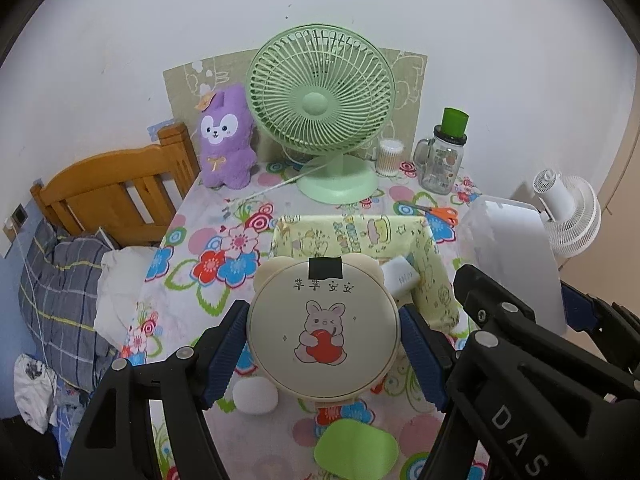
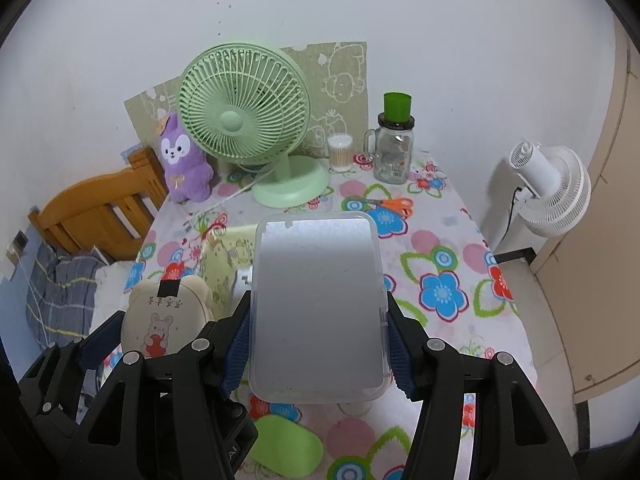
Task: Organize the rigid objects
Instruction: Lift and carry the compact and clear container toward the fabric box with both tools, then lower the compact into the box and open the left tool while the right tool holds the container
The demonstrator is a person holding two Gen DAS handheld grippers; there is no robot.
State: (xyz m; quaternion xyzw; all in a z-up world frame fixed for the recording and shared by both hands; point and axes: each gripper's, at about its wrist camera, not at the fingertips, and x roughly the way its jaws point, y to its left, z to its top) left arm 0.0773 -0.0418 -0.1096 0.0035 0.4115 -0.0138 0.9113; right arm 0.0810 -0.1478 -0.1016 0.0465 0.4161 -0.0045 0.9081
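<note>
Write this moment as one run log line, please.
left gripper: shut on round bunny case | right gripper: shut on clear lid | yellow box: open

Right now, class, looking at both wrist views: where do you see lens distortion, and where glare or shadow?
Left wrist view: black corners, the wall bows; the cream bear-eared case evenly lit. Right wrist view: same curved edges; the clear plastic box is bright along its far end and grey nearer the camera; the white fan casts a shadow on the wall.

The worktop's white cloth (image 2: pixel 452 240) is printed with blue, red and pink flowers and green leaf outlines. On it stands a mint-green plastic desk fan (image 1: pixel 320 108); left of the fan sits a purple plush rabbit (image 1: pixel 226 140) with a white face, and right of the fan lie orange-handled scissors (image 1: pixel 438 213). The cream round case (image 1: pixel 324 328) bears a pink rabbit hugging a red apple.
</note>
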